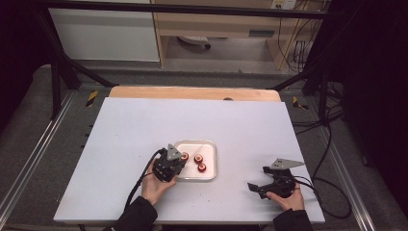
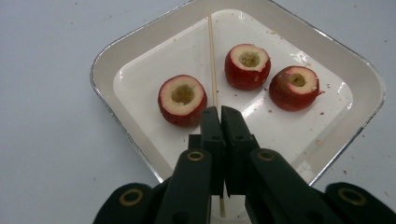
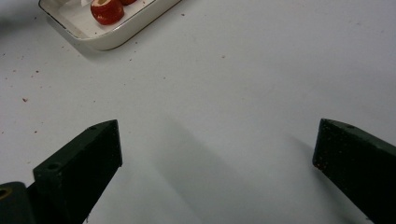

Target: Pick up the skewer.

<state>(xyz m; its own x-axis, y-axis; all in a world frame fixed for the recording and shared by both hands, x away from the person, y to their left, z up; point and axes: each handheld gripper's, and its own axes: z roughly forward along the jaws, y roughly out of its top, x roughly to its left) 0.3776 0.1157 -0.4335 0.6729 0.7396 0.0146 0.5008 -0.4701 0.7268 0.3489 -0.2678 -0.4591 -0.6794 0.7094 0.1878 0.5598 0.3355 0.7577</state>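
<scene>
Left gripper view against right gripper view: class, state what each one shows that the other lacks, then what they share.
Left gripper view alone: the left gripper shut on a thin wooden skewer, and three cored red fruits, such as the nearest fruit. Right gripper view alone: the right gripper with its jaws wide apart over bare table. Shared: the white tray, red fruit in it, and the pale tabletop.
</scene>
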